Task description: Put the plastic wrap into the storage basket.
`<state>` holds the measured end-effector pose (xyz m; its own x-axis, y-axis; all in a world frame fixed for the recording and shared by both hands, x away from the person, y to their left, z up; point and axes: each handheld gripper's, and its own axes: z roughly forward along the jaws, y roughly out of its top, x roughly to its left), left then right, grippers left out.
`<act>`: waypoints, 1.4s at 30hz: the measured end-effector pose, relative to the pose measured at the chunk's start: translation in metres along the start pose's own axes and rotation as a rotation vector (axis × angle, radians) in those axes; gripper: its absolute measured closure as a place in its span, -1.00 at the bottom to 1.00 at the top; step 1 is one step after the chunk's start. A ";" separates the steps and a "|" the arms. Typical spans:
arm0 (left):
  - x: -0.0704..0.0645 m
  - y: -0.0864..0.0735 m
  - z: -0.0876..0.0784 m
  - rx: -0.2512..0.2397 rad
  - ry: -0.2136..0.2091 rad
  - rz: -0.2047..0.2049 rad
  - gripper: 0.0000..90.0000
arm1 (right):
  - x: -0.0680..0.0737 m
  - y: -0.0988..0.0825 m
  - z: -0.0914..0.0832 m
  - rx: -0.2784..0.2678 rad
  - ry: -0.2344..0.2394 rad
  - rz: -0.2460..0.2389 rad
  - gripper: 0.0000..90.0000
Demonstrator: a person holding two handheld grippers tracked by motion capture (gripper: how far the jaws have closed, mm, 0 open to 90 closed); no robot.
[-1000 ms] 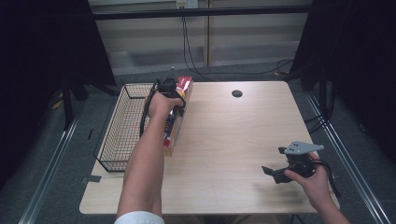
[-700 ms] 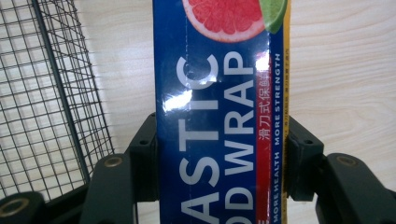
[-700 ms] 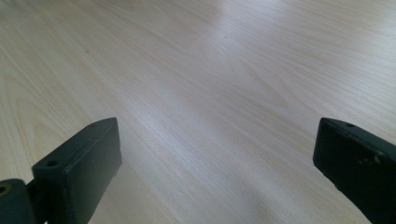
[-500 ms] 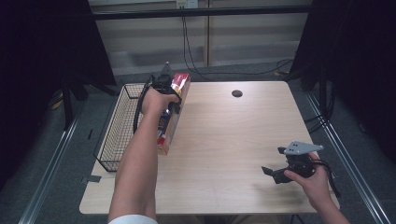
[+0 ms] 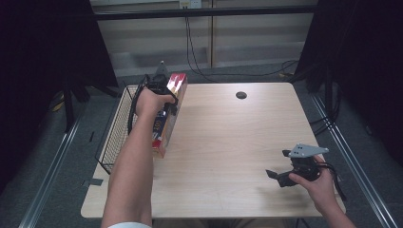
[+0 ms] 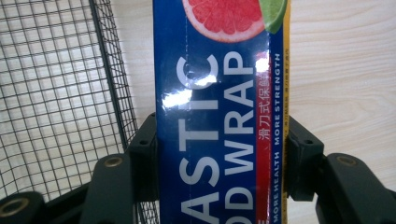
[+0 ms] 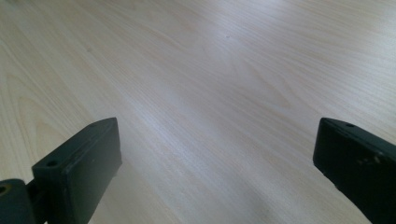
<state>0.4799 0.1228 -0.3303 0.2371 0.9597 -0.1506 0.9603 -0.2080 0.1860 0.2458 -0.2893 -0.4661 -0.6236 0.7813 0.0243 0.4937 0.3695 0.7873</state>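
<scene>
Hanging above the table's left edge, a long blue cardboard box of plastic food wrap (image 6: 219, 112), printed with a pink grapefruit slice and white lettering, is clamped across its width between the two black jaws of the left gripper (image 6: 219, 163). From the high view the box (image 5: 166, 118) slants from about twelve o'clock down toward six, its red-and-white far end raised near the table's back-left corner and its near end low over the wood; whether that end touches the table I cannot tell. The person's left hand (image 5: 151, 100) is wrapped around the gripper's handle, the bare forearm reaching in from the near edge.

Just at nine o'clock from the box sits a black wire-mesh basket (image 5: 119, 128), hugging the left side of the pale wooden table (image 5: 228, 142). Its grid (image 6: 51, 93) fills the left of the left gripper view, right beside the box.

Well apart, toward four o'clock from the box, the right gripper (image 5: 275, 175) rests low near the table's near-right corner, grey three-cornered plate on top, held in the person's right hand (image 5: 316, 183). Its jaws stand wide apart with nothing between them, bare wood grain (image 7: 210, 93) stretching ahead of them.

At roughly one o'clock from the box, a small dark round hole (image 5: 241, 95) marks the tabletop near the far edge.
</scene>
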 end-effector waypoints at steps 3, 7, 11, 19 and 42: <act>0.004 -0.002 -0.003 0.002 0.000 -0.008 -0.03 | 0.000 0.000 0.000 0.000 0.000 0.000 -0.98; 0.008 -0.003 -0.007 0.008 0.009 -0.015 -0.03 | 0.000 0.000 0.000 0.002 0.006 0.002 -0.98; 0.014 -0.005 -0.011 0.005 0.007 -0.025 -0.03 | 0.001 0.000 0.000 -0.001 0.011 0.004 -0.98; 0.022 -0.009 -0.017 -0.001 0.025 -0.046 -0.03 | 0.000 0.000 0.000 -0.002 0.011 0.001 -0.98; 0.039 -0.020 -0.025 0.005 0.040 -0.097 -0.03 | 0.001 0.001 0.001 -0.003 0.016 -0.003 -0.98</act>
<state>0.4667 0.1692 -0.3160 0.1368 0.9822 -0.1286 0.9793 -0.1145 0.1672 0.2461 -0.2878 -0.4657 -0.6352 0.7717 0.0316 0.4897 0.3708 0.7891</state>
